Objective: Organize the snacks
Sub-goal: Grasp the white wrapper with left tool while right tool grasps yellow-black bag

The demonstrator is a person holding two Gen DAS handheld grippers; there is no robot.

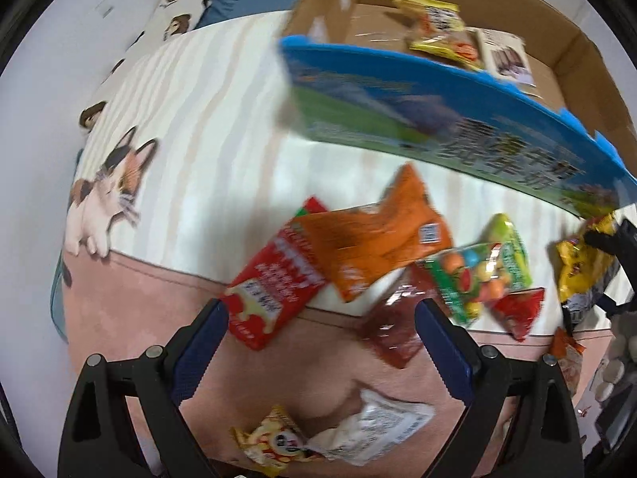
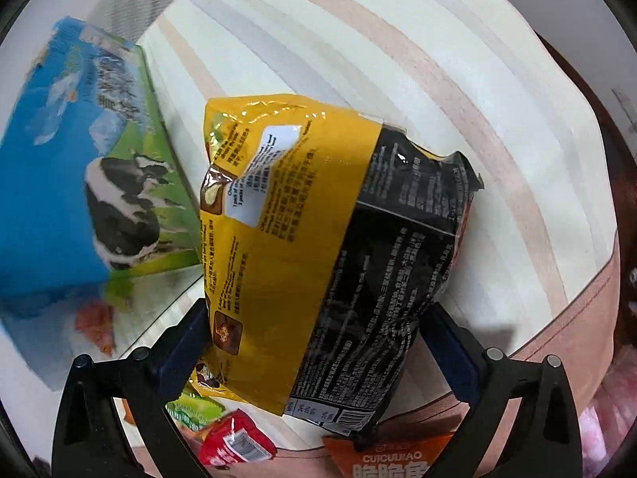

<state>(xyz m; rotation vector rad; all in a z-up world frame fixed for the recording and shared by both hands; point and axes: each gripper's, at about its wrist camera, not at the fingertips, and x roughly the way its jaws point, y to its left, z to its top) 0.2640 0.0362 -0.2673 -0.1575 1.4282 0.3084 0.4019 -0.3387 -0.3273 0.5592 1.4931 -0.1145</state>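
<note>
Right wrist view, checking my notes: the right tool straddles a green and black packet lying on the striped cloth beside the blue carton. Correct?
Not quite: the right wrist view shows the packet is yellow and black, not green. It does lie between the right tool's fingers on the striped cloth, beside the blue carton.

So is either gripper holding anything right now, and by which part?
The left gripper holds nothing; its jaws stand open over the snacks. The right gripper has the yellow-and-black bag between its jaws at mid-length, but whether the pads press on it cannot be told.
</note>
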